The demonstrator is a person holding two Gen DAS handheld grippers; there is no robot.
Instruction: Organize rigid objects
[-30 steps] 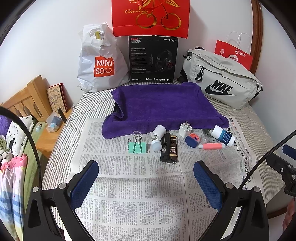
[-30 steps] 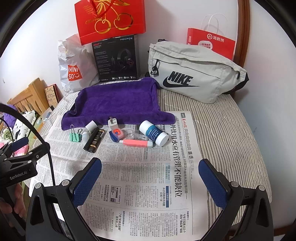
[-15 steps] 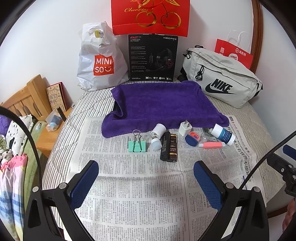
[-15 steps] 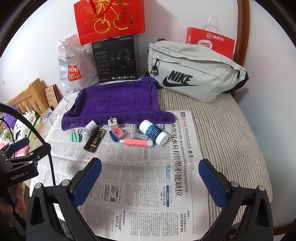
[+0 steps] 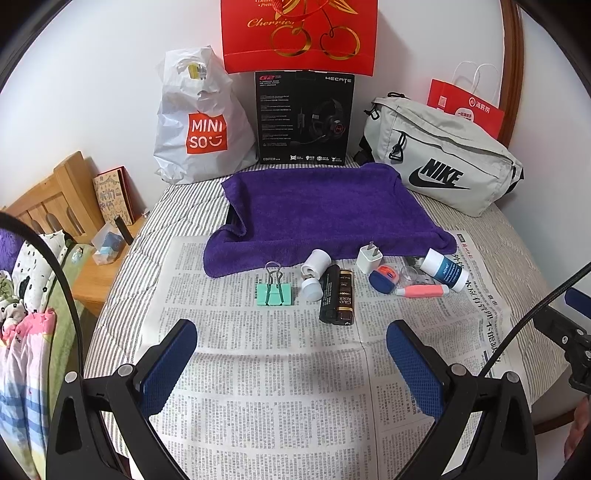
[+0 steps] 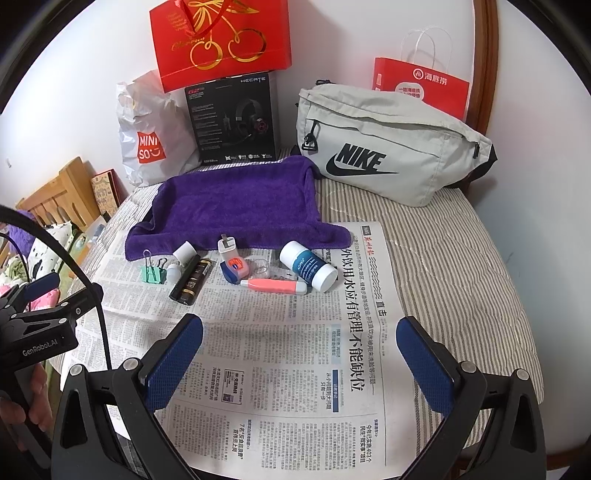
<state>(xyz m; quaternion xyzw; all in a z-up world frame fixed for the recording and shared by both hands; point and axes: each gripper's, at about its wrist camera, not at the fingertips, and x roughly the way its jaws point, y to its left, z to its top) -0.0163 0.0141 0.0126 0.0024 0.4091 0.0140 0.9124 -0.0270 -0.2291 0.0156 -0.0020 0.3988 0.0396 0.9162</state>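
A row of small items lies on a newspaper just in front of a purple towel: a green binder clip, a white bulb-like piece, a black and gold box, a white plug, a blue and orange case, a pink pen and a white and blue bottle. The same bottle, pen and box show in the right wrist view. My left gripper and right gripper both hover open and empty, short of the row.
Against the wall stand a white Miniso bag, a black headset box, a red gift bag, a grey Nike bag and a red paper bag. A wooden bedside stand is at left.
Both views have shifted only slightly; the left gripper has eased a little toward the row of items. Nothing was picked up or moved.
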